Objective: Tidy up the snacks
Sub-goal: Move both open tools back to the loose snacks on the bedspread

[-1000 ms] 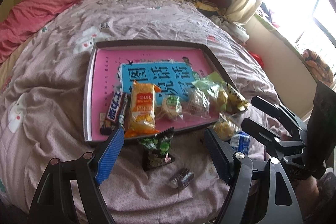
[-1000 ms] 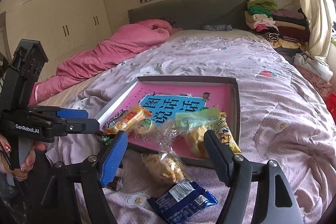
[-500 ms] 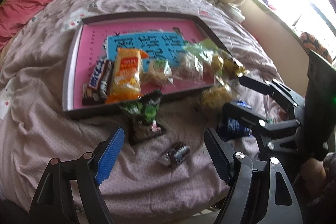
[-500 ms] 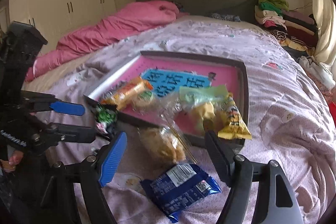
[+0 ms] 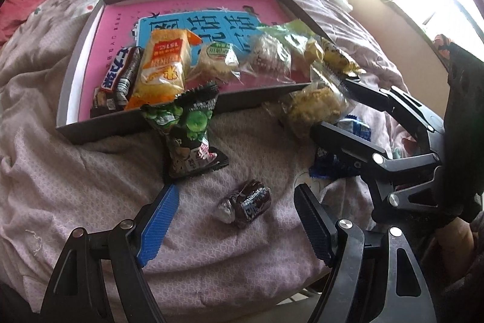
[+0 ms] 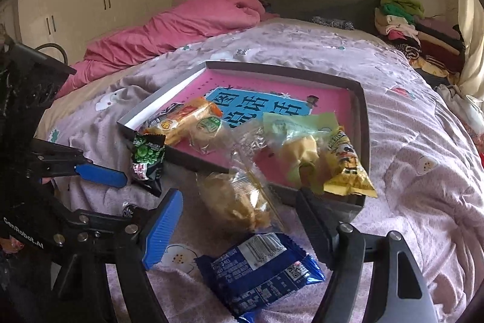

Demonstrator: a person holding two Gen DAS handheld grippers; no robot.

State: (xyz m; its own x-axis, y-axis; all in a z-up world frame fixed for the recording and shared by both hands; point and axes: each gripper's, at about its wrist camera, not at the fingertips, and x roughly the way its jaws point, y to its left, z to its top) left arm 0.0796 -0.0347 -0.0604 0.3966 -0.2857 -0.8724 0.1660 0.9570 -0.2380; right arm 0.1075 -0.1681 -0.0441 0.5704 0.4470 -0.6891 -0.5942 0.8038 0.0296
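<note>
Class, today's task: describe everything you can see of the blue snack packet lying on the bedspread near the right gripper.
The blue snack packet is a flat, glossy foil-like pouch with crimped, serrated end seams. It lies back side up, showing a white barcode panel, small white print and a square code. It rests on the lilac bedspread, outside the box, tilted diagonally. The clear bag of pale crisps overlaps its upper edge. It sits just ahead of the open right gripper, whose pads do not touch it.

Bare quilt left of dark candy, green packet crowding ahead
</note>
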